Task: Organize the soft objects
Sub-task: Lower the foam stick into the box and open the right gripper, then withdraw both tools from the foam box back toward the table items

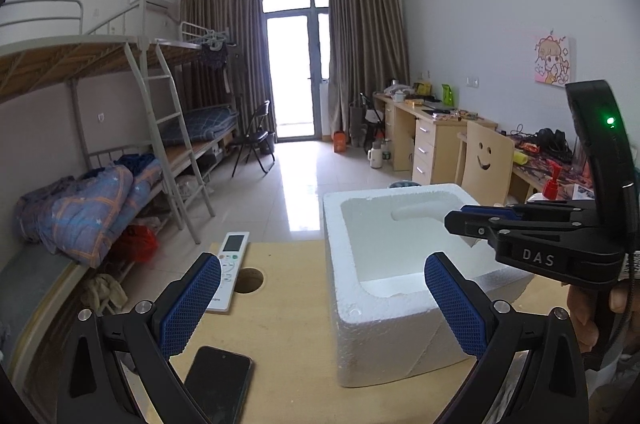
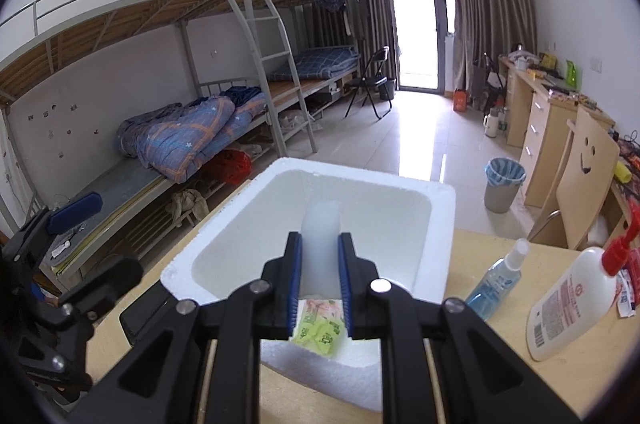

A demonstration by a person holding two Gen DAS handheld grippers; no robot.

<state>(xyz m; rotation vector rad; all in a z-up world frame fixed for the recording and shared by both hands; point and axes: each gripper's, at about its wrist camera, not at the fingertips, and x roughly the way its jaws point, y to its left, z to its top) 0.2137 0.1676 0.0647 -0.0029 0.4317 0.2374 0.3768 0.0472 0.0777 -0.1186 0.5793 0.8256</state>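
**White soft piece held over the foam box**

White soft piece [image 2: 322, 248] clamped between the blue-padded fingers [image 2: 294, 280] of the right gripper [image 2: 320, 280], poised above the hollow of the foam box [image 2: 240, 224]; tip visible in the left wrist view [image 1: 416, 209], jutting over the cavity.

Largest first:
- Desk [image 1: 288, 344], light wood, round hole near the far edge, carrying everything below.
- Foam box [image 1: 344, 324], white, open-topped, sitting on the desk to the right of the hole.
- Left gripper [image 1: 320, 304], fingers [image 1: 192, 304] spread wide, nothing between the pads, hovering near the box's near corner.
- White bottle [image 2: 568, 308] with red pump, lying tilted on the desk right of the box.
- Blue spray bottle [image 2: 496, 280], just beside the box.
- Remote control [image 1: 230, 270], white, left of the hole.
- Phone [image 1: 218, 382], dark, face up, near the desk's front edge.
- Green packet [image 2: 320, 328], inside the box beneath the right gripper.
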